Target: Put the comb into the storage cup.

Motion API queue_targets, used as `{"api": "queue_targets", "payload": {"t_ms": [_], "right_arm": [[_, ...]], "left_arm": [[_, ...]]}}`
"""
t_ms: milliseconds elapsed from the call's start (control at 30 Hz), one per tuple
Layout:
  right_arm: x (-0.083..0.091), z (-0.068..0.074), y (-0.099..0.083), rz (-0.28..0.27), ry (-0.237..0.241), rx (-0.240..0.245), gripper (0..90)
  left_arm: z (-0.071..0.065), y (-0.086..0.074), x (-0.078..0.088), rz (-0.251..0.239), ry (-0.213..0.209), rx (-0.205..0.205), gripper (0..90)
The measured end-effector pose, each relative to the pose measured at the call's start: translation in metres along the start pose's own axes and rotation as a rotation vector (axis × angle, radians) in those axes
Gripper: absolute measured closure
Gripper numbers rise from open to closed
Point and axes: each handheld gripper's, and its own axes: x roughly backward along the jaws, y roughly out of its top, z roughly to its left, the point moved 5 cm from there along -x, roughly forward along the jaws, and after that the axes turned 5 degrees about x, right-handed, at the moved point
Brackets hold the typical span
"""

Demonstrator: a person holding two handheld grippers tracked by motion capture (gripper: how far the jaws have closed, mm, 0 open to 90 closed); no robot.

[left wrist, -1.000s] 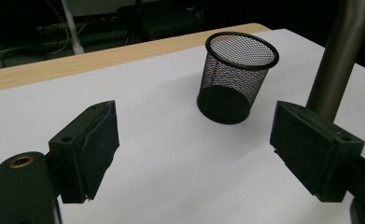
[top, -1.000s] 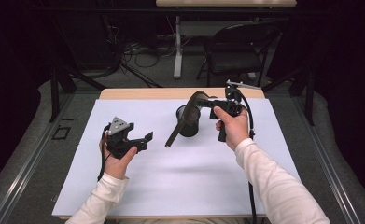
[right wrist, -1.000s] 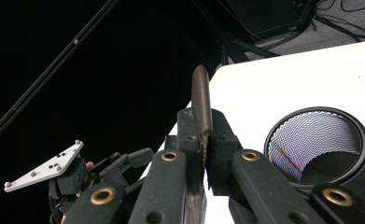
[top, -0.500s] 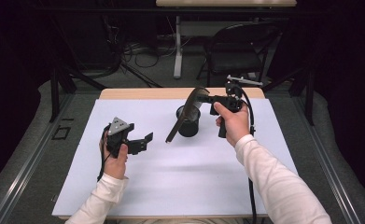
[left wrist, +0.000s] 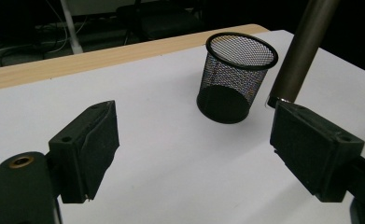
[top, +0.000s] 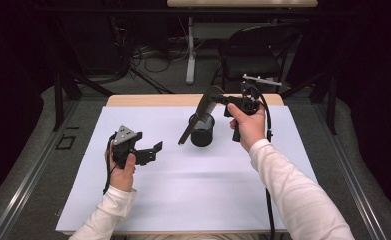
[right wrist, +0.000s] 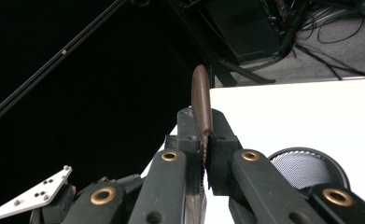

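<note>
Dark room behind, white sheet [top: 183, 200] over a wooden table. High view: right gripper [top: 223, 99] up near the far edge, pinching a brown comb [top: 200, 112] by its broad end; comb slanting down and left across the black mesh cup [top: 202, 131], low tip hanging outside the cup's left rim, apparently clear of the sheet. Left gripper [top: 153, 152] parked well to the left, jaws spread, holding nothing. Left gripper view: spread pads [left wrist: 96, 144] framing bare sheet, cup [left wrist: 238, 77] standing upright and apart from them, round comb handle [left wrist: 301, 46] coming down just beside the cup, lower end hidden behind a pad. Right gripper view: pads pressed tight on the toothed spine of the comb [right wrist: 201, 102], cup rim [right wrist: 306, 168] below and to the side. Likely step: drop the comb into the cup, handle first. Lift first so the low tip clears the rim, then roll the wrist to stand the comb closer to vertical, centre the tip over the opening, lower straight in. Keep the pinch until the tip is well inside; light cup, likely to tip or skate if the handle rakes the wall. Could bring the left gripper in to steady the cup.
</note>
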Motion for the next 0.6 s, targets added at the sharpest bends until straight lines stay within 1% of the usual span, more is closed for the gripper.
{"api": "queue_targets", "payload": {"t_ms": [200,367,600], "right_arm": [[-0.002,0.001,0.008,-0.016,-0.021,0.023,86.6],[-0.008,0.000,0.012,-0.029,-0.037,0.021,86.6],[-0.012,-0.005,0.018,-0.043,-0.052,0.004,86.6]], "left_arm": [[0.001,0.000,0.001,0.003,0.000,0.003,15.7],[0.001,0.000,0.003,-0.002,0.002,0.005,15.7],[0.001,0.000,0.002,-0.003,0.002,0.010,15.7]]}}
